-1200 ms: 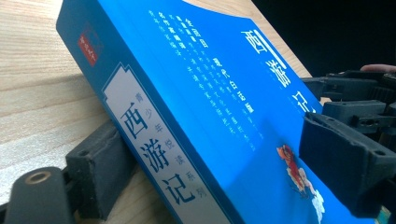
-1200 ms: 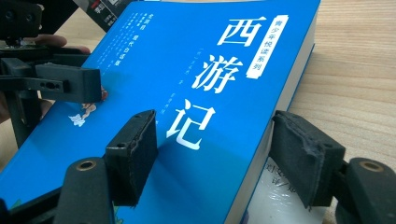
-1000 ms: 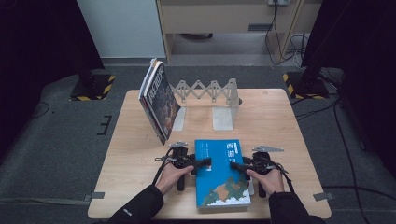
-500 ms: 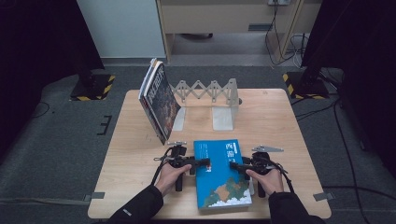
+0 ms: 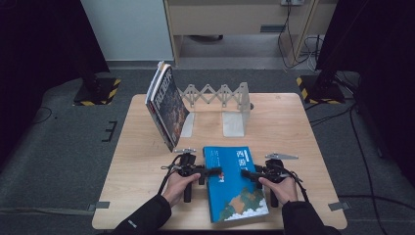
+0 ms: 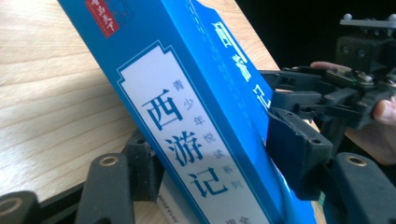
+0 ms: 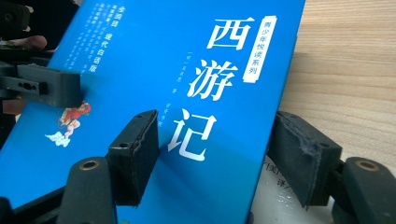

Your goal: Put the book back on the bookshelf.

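- A blue book (image 5: 234,183) is seen near the front edge of the bench (image 5: 303,127), about midway between the left and right edges.
- The book is held between the two grippers, one at each long side.
- The left gripper (image 5: 215,172) is held at the book's left edge; its jaws have just been closing, with the book between them.
- In the left gripper view, the book (image 6: 196,126) is pressed by one pad on its cover and one beneath it, so it is gripped.
- The right gripper (image 5: 246,173) is held at the book's right edge.
- In the right gripper view, the book (image 7: 187,93) is clamped between the two pads, one on the cover and one at the underside.
- The book's left edge appears raised off the bench in the left gripper view.
- A second book (image 5: 166,105) is seen leaning against an expanding rack (image 5: 220,95) near the back-left part of the bench.
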### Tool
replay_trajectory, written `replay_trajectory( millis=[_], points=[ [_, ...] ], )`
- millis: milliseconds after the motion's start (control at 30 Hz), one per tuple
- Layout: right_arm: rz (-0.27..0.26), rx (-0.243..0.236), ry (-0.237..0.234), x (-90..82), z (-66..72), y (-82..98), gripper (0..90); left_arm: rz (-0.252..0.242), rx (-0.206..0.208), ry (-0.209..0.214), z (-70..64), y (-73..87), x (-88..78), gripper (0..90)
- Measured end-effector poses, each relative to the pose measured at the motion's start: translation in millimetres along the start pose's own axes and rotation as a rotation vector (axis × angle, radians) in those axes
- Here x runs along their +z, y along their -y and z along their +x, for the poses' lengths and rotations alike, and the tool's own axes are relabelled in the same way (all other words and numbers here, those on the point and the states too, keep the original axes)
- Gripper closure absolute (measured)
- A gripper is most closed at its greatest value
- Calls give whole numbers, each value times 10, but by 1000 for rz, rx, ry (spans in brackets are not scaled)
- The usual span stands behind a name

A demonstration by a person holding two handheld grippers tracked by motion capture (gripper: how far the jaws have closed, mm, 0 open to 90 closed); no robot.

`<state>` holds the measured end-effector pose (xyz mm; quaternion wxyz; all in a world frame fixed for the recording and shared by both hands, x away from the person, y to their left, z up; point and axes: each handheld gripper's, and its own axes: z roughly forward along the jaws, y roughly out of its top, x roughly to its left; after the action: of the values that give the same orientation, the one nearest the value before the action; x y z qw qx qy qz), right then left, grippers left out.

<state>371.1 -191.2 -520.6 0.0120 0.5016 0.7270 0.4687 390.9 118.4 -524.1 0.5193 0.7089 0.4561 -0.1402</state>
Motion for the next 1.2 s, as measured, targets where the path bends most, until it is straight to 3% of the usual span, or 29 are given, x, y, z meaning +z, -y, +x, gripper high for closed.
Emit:
replay_trajectory(
  millis=[33,100,133,167,433,700,933,1200],
  points=[
    [0,0,0,0,0,0,341,0,0,0,0,0,0,419],
    [-4,8,-13,5,7,-1,364,46,55,21,-66,29,64,414],
    [-5,10,-19,10,17,-1,369,52,53,26,-75,47,79,404],
    [-1,3,-16,15,27,-1,370,63,36,31,-73,50,78,414],
    [4,-14,-12,9,25,-4,379,71,29,11,-52,74,99,397],
    [7,-18,-11,9,24,-7,380,66,13,18,-38,80,95,396],
    [8,-12,-9,12,25,-7,380,41,-63,1,-39,88,92,436],
    [13,-4,-12,2,18,-23,397,35,-74,-11,-90,44,76,479]
  ],
)
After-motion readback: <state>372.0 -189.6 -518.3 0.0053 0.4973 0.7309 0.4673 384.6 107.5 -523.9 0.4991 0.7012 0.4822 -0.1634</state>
